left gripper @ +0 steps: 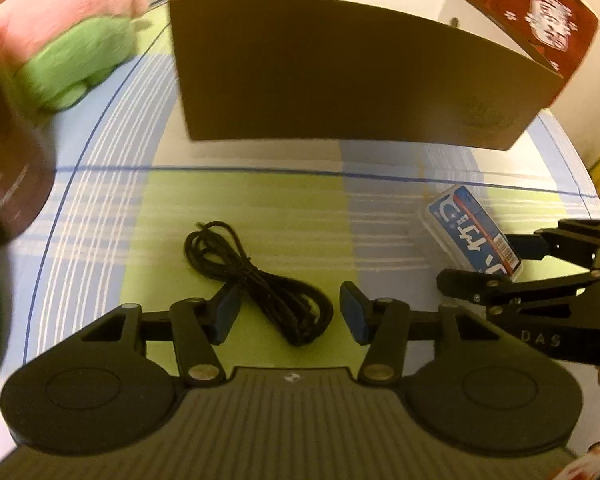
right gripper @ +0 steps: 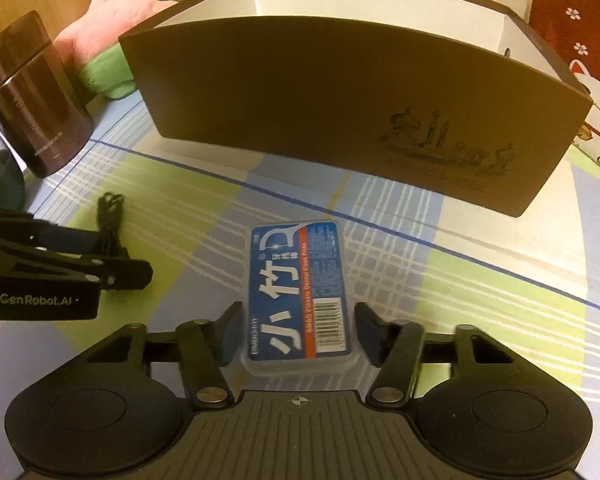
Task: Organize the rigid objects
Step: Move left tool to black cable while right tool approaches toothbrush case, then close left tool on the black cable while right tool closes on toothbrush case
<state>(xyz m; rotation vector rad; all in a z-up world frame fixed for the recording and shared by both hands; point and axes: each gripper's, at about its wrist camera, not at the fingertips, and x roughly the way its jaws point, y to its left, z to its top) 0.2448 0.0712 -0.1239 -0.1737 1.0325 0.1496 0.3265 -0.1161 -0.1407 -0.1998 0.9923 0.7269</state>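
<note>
Both grippers are lowered over the checked tablecloth (right gripper: 480,280) in front of a dark divided box (right gripper: 340,112), each straddling one item.

Step in hand, as judged: closing on the two items before lifting them into the box. To do it well, the right gripper (right gripper: 298,334) should close squarely on the long sides of the floss-pick box (right gripper: 298,292), near its lower end as framed, and keep it level when lifting. The left gripper (left gripper: 288,314) should gather the whole cable bundle (left gripper: 260,280), not a single loop, or strands will trail.

Right wrist view: the floss-pick box lies flat at centre frame, its near end between the fingers. The left pad sits at its edge; the right pad stands just beside it. Firm contact cannot be confirmed, so the fingers are read as part-open, not gripping.

Left wrist view: the cable bundle lies in the lower centre, running diagonally through the gap. The left finger touches or overlaps it; the right finger stands clear. Fingers part-open, nothing clamped.
</note>
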